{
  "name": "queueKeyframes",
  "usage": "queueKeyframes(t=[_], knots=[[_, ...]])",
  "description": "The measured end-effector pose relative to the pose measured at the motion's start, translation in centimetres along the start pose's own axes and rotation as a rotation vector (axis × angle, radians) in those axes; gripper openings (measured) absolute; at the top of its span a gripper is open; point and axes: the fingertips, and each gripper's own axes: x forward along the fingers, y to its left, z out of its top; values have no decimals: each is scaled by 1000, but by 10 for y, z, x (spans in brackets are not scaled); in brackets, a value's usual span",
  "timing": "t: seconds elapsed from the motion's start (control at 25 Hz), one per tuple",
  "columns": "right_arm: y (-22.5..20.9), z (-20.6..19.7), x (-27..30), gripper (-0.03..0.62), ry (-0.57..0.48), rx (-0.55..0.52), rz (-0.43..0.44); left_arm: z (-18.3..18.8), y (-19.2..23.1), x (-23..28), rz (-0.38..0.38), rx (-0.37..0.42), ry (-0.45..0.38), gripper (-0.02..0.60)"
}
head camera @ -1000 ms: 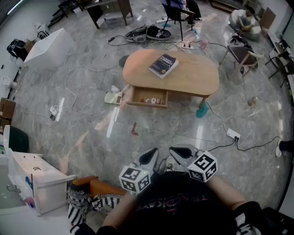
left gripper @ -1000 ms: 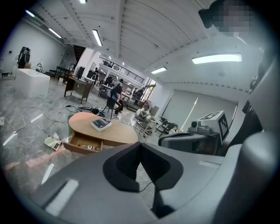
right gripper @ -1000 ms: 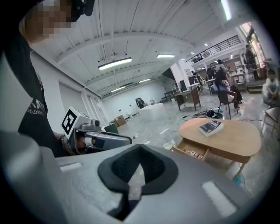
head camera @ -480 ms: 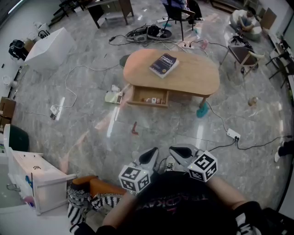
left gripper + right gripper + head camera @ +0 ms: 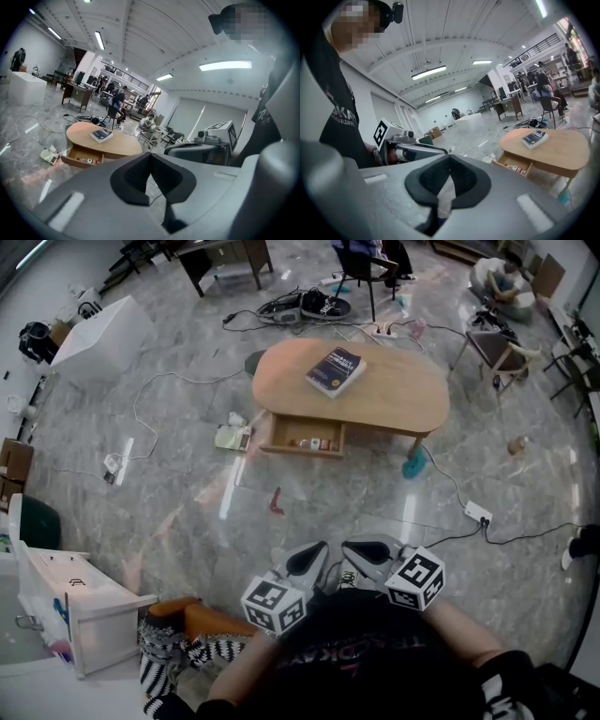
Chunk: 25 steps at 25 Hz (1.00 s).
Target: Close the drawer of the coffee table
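Observation:
An oval wooden coffee table stands out on the marble floor, a dark blue book on its top. Its drawer is pulled open toward me, with small items inside; it also shows as the drawer and the drawer in the gripper views. Both grippers are held close to my body, far from the table. The left gripper is shut and empty, as is the right gripper beside it.
Cables and a power strip trail across the floor right of the table. Papers lie at its left end, a small red object in front of it. A white cabinet stands at my left, chairs and desks far behind.

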Motion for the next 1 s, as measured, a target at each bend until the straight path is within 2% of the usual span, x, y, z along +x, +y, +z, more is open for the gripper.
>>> queueKeyframes(t=[0.28,0.44,0.84,1.0], knots=[[4,11,0,2,-35,-31,21,8,-8,-2,-25,32,4,3],[-1,18,-2,2,-53,-14,10,17,-7,-8,-6,31,-16,3],[-14,28,8,2,-81,-25,-29,28,32,-21,74,47,-53,3],[-21,33,19,2,-80,-11,-83,33,58,-22,61,33,-54,3]])
